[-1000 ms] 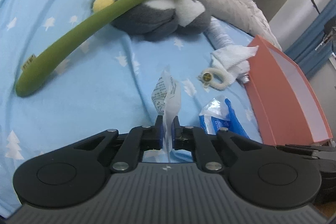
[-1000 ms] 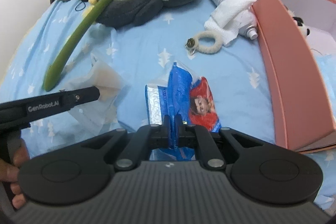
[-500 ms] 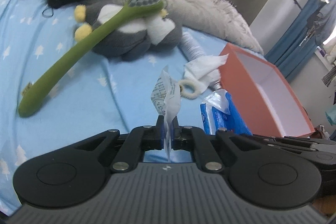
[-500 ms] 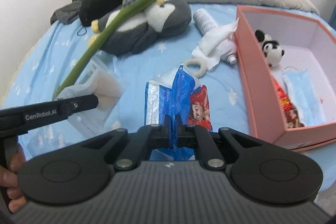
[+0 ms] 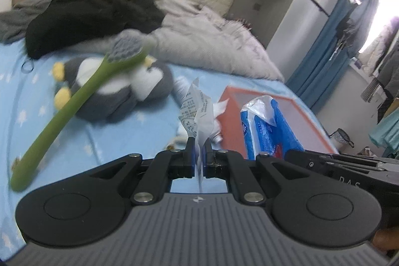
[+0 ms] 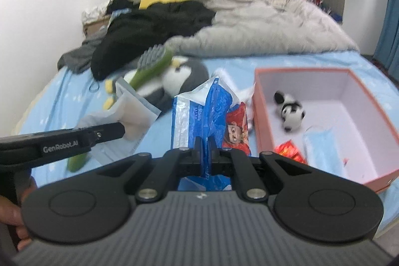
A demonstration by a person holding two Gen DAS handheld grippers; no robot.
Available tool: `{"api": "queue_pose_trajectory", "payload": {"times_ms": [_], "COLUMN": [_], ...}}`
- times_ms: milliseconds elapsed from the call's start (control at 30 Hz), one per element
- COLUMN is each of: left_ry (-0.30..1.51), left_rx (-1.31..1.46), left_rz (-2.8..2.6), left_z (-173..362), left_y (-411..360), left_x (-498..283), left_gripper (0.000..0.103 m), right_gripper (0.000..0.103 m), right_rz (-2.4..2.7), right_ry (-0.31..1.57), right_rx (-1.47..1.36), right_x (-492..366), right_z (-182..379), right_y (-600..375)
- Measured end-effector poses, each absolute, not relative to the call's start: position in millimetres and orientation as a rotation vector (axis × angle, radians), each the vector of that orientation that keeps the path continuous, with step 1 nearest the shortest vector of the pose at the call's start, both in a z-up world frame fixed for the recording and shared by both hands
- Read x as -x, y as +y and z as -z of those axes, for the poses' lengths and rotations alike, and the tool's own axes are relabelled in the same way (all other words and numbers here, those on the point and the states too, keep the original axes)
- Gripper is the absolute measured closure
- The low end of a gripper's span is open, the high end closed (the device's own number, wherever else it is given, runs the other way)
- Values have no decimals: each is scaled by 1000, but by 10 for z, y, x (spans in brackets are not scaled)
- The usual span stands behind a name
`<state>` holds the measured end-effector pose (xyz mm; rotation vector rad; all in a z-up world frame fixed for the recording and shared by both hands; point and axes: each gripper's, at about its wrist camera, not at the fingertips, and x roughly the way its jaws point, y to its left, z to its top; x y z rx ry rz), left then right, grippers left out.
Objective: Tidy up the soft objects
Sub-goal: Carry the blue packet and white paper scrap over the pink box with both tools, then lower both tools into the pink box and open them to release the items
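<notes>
My left gripper (image 5: 198, 156) is shut on a clear plastic packet with printed paper (image 5: 198, 109), held above the blue bed sheet; the packet also shows in the right wrist view (image 6: 132, 114). My right gripper (image 6: 205, 147) is shut on a blue tissue pack (image 6: 204, 114) with a red cartoon print, also lifted; it shows in the left wrist view (image 5: 268, 126). The orange box (image 6: 261, 116) stands to the right and holds a small panda plush (image 6: 289, 111), a blue face mask (image 6: 324, 148) and a red wrapper (image 6: 290, 150).
A grey penguin plush (image 5: 119, 94) lies on the sheet with a long green brush (image 5: 74, 111) across it. Black clothes (image 5: 87, 14) and a grey blanket (image 5: 207, 44) are piled at the back. A white cloth and a spray can lie beside the box.
Both grippers have risen and tilted up with their packs lifted off the sheet. The open inside of the box has come into the right wrist view.
</notes>
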<state>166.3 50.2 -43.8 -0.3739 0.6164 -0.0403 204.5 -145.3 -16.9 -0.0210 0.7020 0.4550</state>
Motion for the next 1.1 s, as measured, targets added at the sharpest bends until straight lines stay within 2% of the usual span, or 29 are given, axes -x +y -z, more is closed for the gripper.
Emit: {"api": "queue_pose_trajectory", "payload": {"times_ms": [333,567,800,1100], "left_ry": [553,571,645,817], "left_rx": [325,297,281,234], "left_rz": [140,231,299,361], "left_z": [-1,-16,237,863], "left_y": [42,-473,-927,-1458], "left_x": [-2056,-2460,-3014,-3785], "left_gripper": [97,97,97,97], "right_gripper": [96,96,96,96], "right_rz": [-377,-310,-213,-118], "right_ry": [597,595,669,807], "right_rx": [14,11,-24,-69], "right_x": [-2229,-2453,-2774,-3255], "right_z": [-239,-246,62,727], "right_y": [-1910,-2280,-2681,-3083]}}
